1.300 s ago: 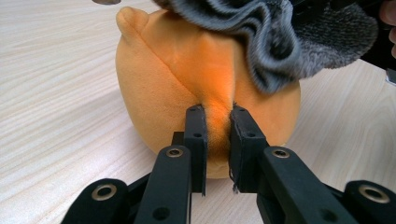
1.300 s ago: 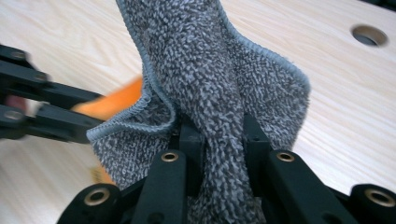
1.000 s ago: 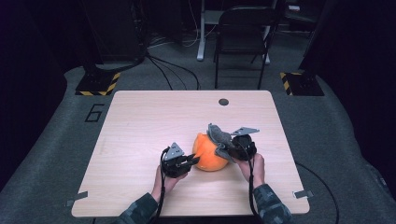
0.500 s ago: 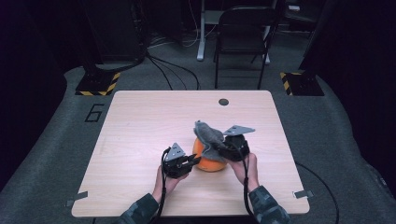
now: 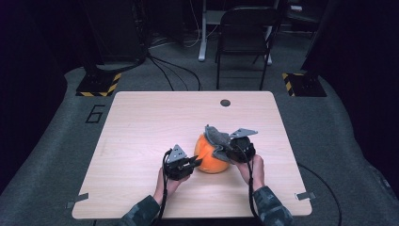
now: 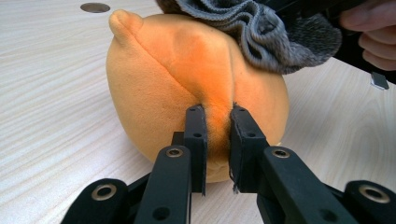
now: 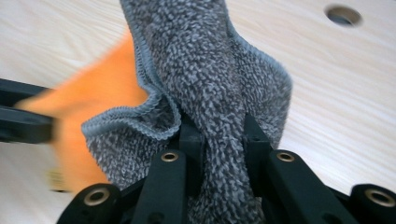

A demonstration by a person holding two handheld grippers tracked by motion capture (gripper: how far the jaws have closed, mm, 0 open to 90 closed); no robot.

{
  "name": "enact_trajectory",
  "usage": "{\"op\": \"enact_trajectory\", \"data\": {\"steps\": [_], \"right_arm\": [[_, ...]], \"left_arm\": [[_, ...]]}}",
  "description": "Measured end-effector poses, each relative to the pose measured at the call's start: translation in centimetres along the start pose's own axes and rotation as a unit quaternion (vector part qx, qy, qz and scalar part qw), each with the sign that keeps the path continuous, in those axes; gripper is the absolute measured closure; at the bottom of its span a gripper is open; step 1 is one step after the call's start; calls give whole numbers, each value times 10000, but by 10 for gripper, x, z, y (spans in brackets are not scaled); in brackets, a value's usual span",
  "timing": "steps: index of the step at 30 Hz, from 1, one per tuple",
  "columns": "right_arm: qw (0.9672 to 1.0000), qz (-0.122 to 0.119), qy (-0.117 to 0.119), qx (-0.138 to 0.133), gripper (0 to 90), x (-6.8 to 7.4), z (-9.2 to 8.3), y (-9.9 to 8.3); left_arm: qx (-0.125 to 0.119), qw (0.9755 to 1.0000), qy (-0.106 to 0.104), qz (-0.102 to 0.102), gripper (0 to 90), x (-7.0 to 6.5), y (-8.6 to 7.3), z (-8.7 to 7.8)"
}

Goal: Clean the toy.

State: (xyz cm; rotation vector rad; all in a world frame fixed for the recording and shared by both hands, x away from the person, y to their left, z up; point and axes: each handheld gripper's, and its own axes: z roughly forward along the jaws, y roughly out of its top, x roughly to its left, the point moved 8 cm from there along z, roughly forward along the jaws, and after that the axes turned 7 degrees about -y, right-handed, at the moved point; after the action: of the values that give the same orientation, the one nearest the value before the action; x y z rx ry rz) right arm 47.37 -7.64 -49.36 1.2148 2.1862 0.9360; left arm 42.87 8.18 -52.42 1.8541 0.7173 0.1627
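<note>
Plush orange pumpkin, round and seamed, pinched by left gripper; right gripper clamps nubby grey cloth.

Lab, wooden table, folding chair, hazard-striped stand bases

- Bench: pale wood-grain top, rectangular with rounded corners, standing on grey carpet.
- Cable hole: small, round and dark, set in the bench top near the far edge, right of centre.
- Folding chair: dark frame, standing on the floor beyond the far edge of the bench.
- Floor marking: a figure "6" on the carpet, just off the bench's far left corner.
- Hazard-striped blocks: one on each side beyond the bench, black and yellow; apparently stand bases, though the dim light leaves this uncertain.
- Cables: dark, trailing across the floor behind the bench.
</note>
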Motion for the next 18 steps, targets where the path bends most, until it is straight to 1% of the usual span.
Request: {"op": "enact_trajectory", "data": {"steps": [1,2,4,5,6,7,8,10,11,13,16,17,18], "right_arm": [[9999,142,4,67,760,-11,4,-7],[9999,142,4,67,760,-11,4,-7],[9997,212,-49,120,759,-19,7,-11],[9992,319,-127,194,760,-24,11,-15],[9992,319,-127,194,760,-24,11,-15],[9988,374,-178,263,760,-29,14,-20],[9984,414,-240,307,760,-31,15,-22],[9981,434,-263,362,760,-36,18,-26],[9976,480,-291,400,760,-38,18,-27],[9971,492,-339,462,761,-42,19,-30],[9970,528,-390,412,763,-46,15,-27],[9973,525,-382,333,764,-45,11,-23],[9976,556,-338,233,764,-42,6,-18]], "left_arm": [[-3,10000,-5,4,787,0,0,0],[-1,10000,-15,16,787,0,0,0],[-21,10000,-42,-8,786,-2,1,1],[-22,10000,-48,-10,786,-2,1,2],[-22,10000,-48,-10,787,-2,1,2],[-24,10000,-49,16,786,-2,1,2],[-31,10000,-53,25,786,-2,1,2],[-23,10000,-49,38,786,-3,1,2],[-30,10000,-57,30,786,-3,1,2],[-37,10000,-69,14,786,-3,1,2],[-35,10000,-68,8,787,-2,1,1],[-51,10000,-56,-30,787,-2,1,1],[-56,10000,-57,-6,787,-2,2,1]]}}
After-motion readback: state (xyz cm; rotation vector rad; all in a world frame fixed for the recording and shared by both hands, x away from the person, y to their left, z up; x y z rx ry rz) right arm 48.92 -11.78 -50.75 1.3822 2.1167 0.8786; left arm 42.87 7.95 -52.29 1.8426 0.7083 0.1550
